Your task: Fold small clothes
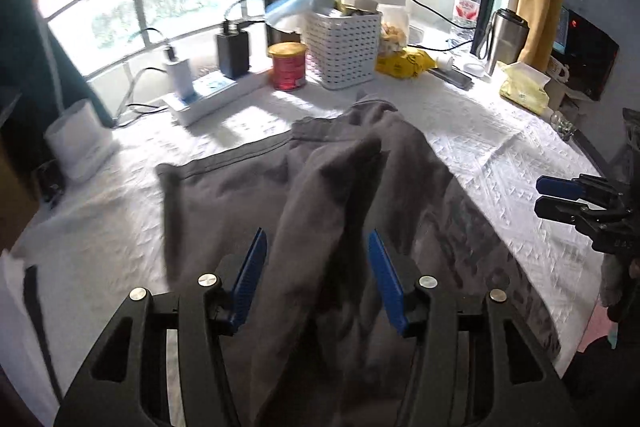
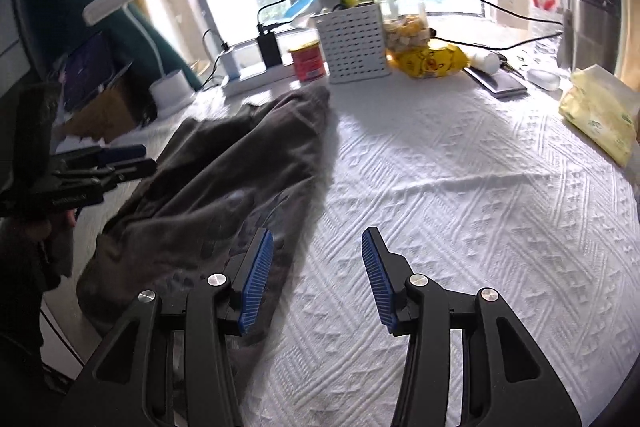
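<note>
A grey garment [image 1: 320,187] lies rumpled on the white textured tablecloth [image 1: 500,155]. A fold of it rises up between the blue pads of my left gripper [image 1: 318,247], whose jaws stand open around it without pinching. The garment also shows in the right wrist view [image 2: 224,179], at the left. My right gripper [image 2: 318,247] is open and empty over the bare cloth [image 2: 460,187], its left pad by the garment's right edge. The right gripper shows in the left wrist view [image 1: 560,199]; the left gripper shows in the right wrist view [image 2: 128,159].
Along the far edge stand a power strip [image 1: 208,99] with chargers, a red can [image 1: 287,65], a white basket [image 1: 344,43], a yellow bag [image 1: 404,61], a steel tumbler [image 1: 504,39] and a tissue pack [image 1: 524,87]. A lamp base [image 1: 78,139] sits at left.
</note>
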The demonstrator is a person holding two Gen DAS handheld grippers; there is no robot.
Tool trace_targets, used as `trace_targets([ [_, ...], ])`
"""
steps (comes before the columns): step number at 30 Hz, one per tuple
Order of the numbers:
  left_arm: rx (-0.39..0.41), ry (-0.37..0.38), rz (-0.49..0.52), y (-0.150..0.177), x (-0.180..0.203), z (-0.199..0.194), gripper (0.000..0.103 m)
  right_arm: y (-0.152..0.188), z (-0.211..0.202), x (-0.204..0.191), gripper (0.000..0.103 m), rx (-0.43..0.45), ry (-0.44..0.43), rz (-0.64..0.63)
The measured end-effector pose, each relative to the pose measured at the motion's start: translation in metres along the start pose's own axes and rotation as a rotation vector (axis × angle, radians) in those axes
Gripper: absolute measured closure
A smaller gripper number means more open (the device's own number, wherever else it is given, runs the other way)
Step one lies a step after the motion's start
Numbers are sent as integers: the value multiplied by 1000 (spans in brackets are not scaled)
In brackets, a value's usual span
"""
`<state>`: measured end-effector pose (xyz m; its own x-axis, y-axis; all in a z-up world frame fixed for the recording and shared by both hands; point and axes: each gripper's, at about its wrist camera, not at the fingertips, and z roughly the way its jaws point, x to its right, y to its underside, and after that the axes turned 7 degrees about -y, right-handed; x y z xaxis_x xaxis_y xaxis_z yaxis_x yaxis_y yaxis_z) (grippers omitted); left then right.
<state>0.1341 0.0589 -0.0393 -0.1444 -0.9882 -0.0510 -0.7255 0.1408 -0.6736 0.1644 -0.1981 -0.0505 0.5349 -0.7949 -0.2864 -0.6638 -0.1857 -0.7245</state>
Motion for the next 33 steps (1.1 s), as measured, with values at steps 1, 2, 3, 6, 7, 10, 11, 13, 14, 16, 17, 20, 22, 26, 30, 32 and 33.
trace_targets([
  [1,-14,11,-3,-2,3,6,50,-3,1,2,54,-1,6,5],
  [2,-30,19,10,-4,8,12,50,-7,4,5,54,-5,23,14],
  [3,-46,23,35,-5,13,18,50,-10,6,7,54,-7,34,20],
  [6,-63,30,71,-9,17,36,50,-22,12,11,54,3,62,39],
  [7,-63,50,51,-11,13,42,50,-27,16,11,54,3,73,42],
  [10,-79,40,-11,-17,-5,55,50,-37,26,11,54,7,95,65],
  [11,-63,49,-21,-18,-10,55,50,-39,30,9,54,12,92,76],
  [13,-33,63,-40,-18,-23,55,53,-39,39,6,54,1,90,89],
  [14,-23,76,-54,-18,-30,56,63,-39,45,3,54,-12,96,89],
  [16,-28,131,-112,-18,-50,60,99,-39,52,-2,54,-19,116,91],
  [17,-25,141,-132,-18,-57,61,99,-39,52,-4,54,-17,120,97],
  [20,-7,156,-157,-17,-75,59,99,-41,55,-7,54,-6,140,123],
  [22,13,158,-165,-16,-86,54,99,-42,56,-8,54,2,150,136],
  [26,18,194,-229,-13,-107,53,99,-37,55,-13,54,1,173,160],
  [30,-7,190,-265,-6,-115,66,99,-32,50,-20,54,-16,198,151],
  [32,12,169,-264,-4,-116,62,99,-33,48,-21,54,-18,206,143],
  [33,31,148,-266,-4,-118,59,99,-34,48,-22,54,-20,206,139],
])
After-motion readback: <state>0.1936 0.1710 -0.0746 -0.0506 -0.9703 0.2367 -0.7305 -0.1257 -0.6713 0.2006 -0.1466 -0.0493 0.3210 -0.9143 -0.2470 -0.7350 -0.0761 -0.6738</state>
